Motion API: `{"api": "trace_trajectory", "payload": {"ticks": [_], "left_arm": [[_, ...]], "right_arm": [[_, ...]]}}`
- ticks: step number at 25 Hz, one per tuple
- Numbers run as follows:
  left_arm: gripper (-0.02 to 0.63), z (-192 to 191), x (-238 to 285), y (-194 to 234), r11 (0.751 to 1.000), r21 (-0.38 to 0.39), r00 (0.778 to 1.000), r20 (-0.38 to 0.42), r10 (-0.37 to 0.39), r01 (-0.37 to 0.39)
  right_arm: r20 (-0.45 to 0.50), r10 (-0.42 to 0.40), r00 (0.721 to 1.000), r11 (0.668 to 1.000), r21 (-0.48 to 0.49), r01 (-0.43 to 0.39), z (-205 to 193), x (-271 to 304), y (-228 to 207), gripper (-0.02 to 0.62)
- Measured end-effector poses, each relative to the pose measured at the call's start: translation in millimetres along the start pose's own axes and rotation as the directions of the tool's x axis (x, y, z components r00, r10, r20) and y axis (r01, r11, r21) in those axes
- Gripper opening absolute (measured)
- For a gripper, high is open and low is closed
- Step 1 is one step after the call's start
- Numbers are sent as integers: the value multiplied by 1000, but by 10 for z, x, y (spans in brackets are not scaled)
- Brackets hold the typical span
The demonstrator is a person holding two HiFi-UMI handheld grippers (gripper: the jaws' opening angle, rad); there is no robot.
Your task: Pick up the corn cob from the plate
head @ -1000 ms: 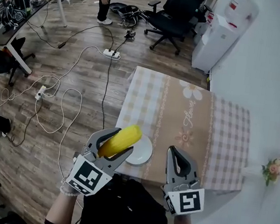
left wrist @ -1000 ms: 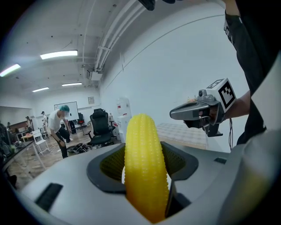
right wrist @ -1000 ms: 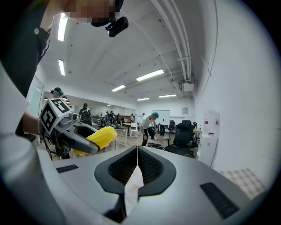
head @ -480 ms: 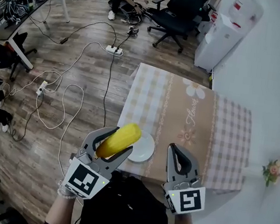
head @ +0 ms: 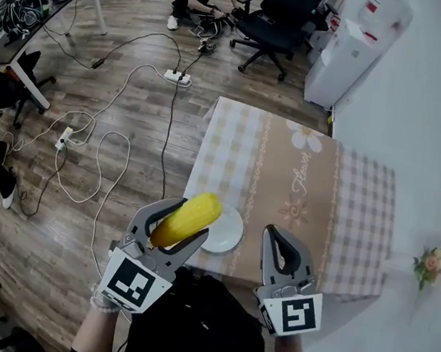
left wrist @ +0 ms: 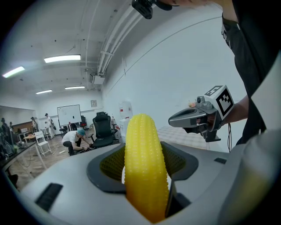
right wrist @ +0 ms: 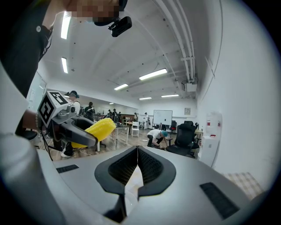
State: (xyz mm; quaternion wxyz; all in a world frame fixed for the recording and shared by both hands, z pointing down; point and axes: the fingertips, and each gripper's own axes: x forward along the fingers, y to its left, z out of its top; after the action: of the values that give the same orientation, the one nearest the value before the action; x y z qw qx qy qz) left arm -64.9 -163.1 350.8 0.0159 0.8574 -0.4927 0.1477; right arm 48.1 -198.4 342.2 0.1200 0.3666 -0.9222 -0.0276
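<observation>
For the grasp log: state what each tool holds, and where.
Left tool clamps the corn cob across its near half, far end jutting out. Right tool is shut, empty.

A cursive word [head: 303,183] is running along the tablecloth [head: 359,222] in the head view, seemingly "Flowers", though it is too small to be sure. The markers on the left gripper [head: 195,218] and right gripper [head: 269,231] are showing only black-and-white square patterns. The red label [head: 374,8] on the dispenser [head: 345,59] is showing no legible print.
</observation>
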Motion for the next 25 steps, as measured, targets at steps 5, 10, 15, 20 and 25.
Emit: {"api": "trace_trajectory", "payload": {"ticks": [5,10,15,20,25], "left_arm": [[258,7,-4,-11,1000,11,1000,-4,-3,3],[258,9,9,-52,1000,13,1000,-4,-11,11],[258,10,22,-72,1000,15,1000,0,-15,15],[258,12,33,-82,1000,20,1000,4,-18,18],[258,34,40,-97,1000,19,1000,5,-23,23]], "right_arm": [[-1,0,1000,1000,-1,0,2,-1,13,41],[-6,5,1000,1000,-4,-5,-15,-9,37,41],[-19,13,1000,1000,-13,-13,-40,-12,56,41],[-6,10,1000,1000,-14,-10,-35,-16,61,41],[-12,7,1000,1000,-16,-7,-31,-32,55,41]]}}
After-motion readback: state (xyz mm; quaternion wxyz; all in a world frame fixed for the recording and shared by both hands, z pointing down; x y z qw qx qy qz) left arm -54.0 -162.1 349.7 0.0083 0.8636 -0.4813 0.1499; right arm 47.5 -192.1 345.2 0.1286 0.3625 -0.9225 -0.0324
